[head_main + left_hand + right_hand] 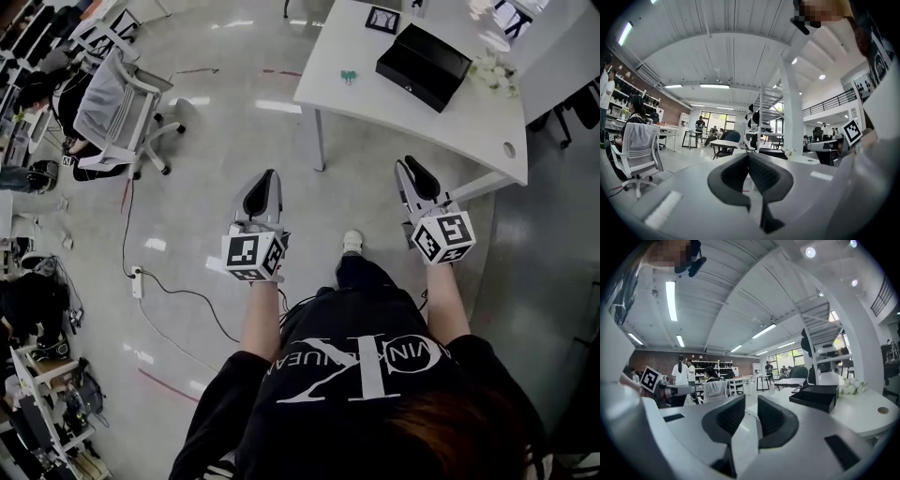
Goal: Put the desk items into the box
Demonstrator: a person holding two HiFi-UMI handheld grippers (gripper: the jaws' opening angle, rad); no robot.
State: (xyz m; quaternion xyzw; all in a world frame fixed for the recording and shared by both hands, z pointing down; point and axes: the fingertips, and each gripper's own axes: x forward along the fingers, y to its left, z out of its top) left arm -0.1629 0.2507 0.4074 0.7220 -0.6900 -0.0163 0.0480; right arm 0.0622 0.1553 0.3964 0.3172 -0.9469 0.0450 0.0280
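A black open box [424,66] lies on the white table [375,94] ahead and to my right. A green clip [349,76] and a small black-framed card [382,19] lie left of the box. White flowers [494,73] sit to the right of it. Both grippers hang over the floor, short of the table's near edge. My left gripper [265,180] is shut and empty, its pads touching at the tips [748,157]. My right gripper [412,172] holds nothing, and a narrow gap shows between its pads [751,404]. The right gripper view has the box [818,397] ahead on the right.
A white table leg [319,141] stands just beyond the left gripper. A grey office chair [117,108] is at the far left, near a seated person. A power strip [137,281] and its cable trail across the floor at left. Shelves and clutter line the left edge.
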